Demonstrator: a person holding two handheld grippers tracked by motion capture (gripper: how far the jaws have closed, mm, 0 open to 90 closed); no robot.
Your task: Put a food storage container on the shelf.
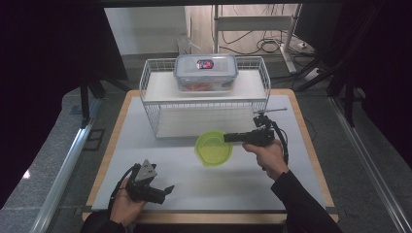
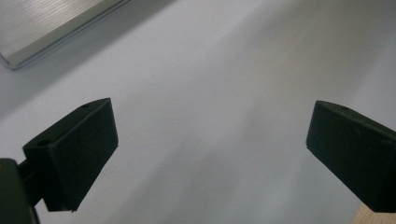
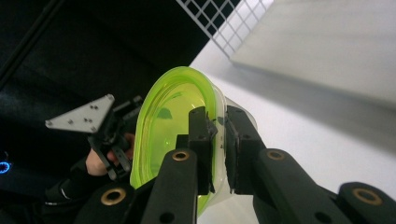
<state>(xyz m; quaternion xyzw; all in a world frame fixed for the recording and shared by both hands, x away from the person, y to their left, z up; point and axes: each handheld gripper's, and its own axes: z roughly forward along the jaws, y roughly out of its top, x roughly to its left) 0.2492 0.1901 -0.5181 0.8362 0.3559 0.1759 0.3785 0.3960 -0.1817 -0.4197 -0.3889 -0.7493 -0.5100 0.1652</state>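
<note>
A round clear tub with a translucent green lid [image 1: 213,148] hangs just above the white table top, in front of the wire rack. My right gripper [image 1: 227,138] reaches in from the right and is shut on its rim; in the right gripper view the two black jaws pinch the green lid and tub [image 3: 168,135] at its edge. My left gripper [image 1: 166,189] rests low at the front left of the table, held in a hand, its jaws wide apart. In the left gripper view the left gripper [image 2: 210,140] has only bare white table between its pads.
A white wire rack [image 1: 154,116] with two shelves stands at the back of the table. A clear lidded food box [image 1: 205,72] sits on its top shelf. The table's wooden edge [image 1: 311,145] runs along the right.
</note>
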